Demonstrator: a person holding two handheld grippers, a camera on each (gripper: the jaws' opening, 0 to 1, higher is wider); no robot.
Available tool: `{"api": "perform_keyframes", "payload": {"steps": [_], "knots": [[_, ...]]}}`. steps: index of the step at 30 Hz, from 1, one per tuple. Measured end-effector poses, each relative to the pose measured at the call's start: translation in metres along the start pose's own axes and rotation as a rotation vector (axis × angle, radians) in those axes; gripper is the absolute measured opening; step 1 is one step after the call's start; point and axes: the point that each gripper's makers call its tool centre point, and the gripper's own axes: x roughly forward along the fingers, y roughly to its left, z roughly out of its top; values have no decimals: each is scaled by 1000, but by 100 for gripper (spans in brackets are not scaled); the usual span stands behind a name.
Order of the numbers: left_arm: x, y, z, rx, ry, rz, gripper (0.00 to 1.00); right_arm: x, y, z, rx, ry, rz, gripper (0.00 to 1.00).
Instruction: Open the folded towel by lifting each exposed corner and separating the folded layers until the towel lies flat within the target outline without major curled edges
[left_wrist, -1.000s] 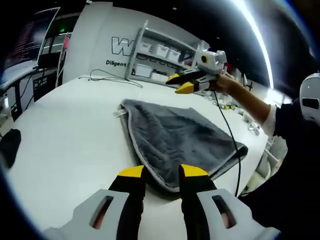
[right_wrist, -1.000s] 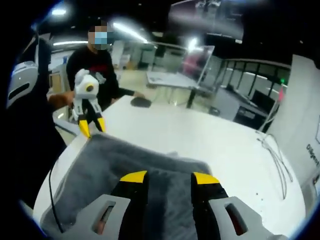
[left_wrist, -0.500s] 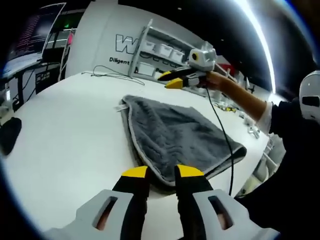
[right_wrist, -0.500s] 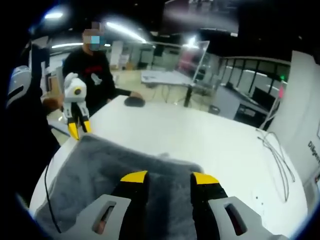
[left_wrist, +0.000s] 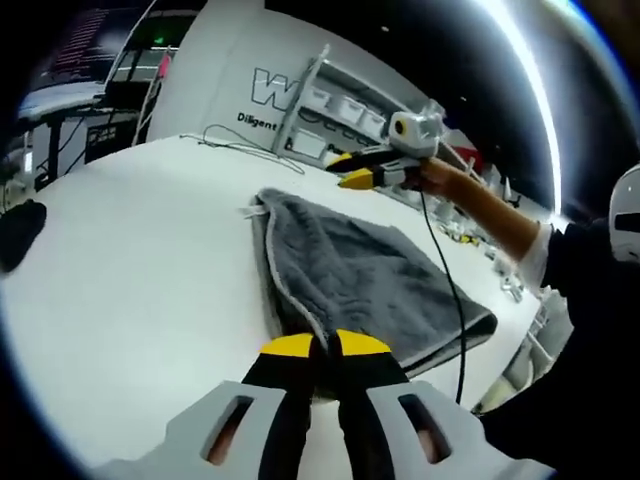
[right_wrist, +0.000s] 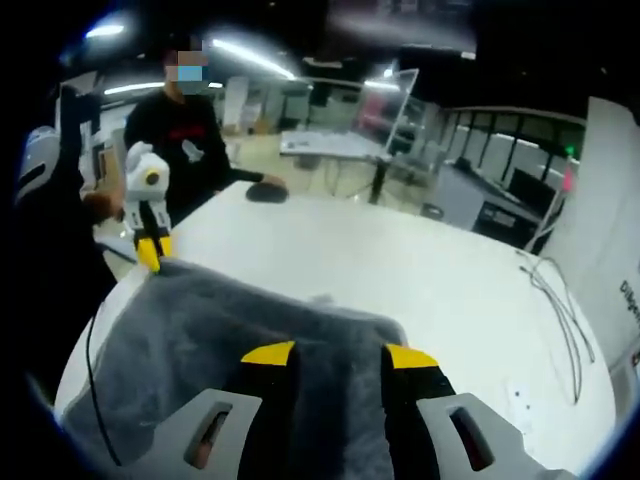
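A grey folded towel (left_wrist: 350, 270) lies on the white table (left_wrist: 130, 260), its near corner reaching my left gripper (left_wrist: 325, 348). That gripper's yellow-tipped jaws are pressed together on this corner. My right gripper (left_wrist: 352, 172) hovers over the towel's far edge, jaws slightly apart. In the right gripper view the towel (right_wrist: 210, 330) spreads under my right gripper (right_wrist: 338, 356), which is open above the cloth with nothing between its fingers. My left gripper (right_wrist: 150, 252) sits at the towel's far left corner, tips together.
A black object (left_wrist: 15, 235) lies on the table's left side, also the dark shape (right_wrist: 265, 192) in the right gripper view. Loose cables (left_wrist: 240, 150) trail near a shelf with bins (left_wrist: 320, 105). A cord (left_wrist: 452, 295) crosses the towel. A person (right_wrist: 185, 140) stands beyond the table.
My left gripper's jaws have closed from wide apart onto the towel's near corner. The right gripper has stayed open above the far edge, shifting only slightly.
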Motion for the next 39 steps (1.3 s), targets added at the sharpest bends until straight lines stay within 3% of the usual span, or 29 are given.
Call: {"api": "perform_keyframes", "payload": {"steps": [13, 33, 39], "knots": [[0, 0, 0, -122, -1, 2, 2, 11, -6, -9, -2, 4, 21, 31], [-2, -14, 12, -121, -14, -32, 2, 30, -19, -21, 21, 27, 39, 31], [-3, -17, 14, -90, -8, -16, 2, 38, -19, -26, 24, 40, 42, 31]]}}
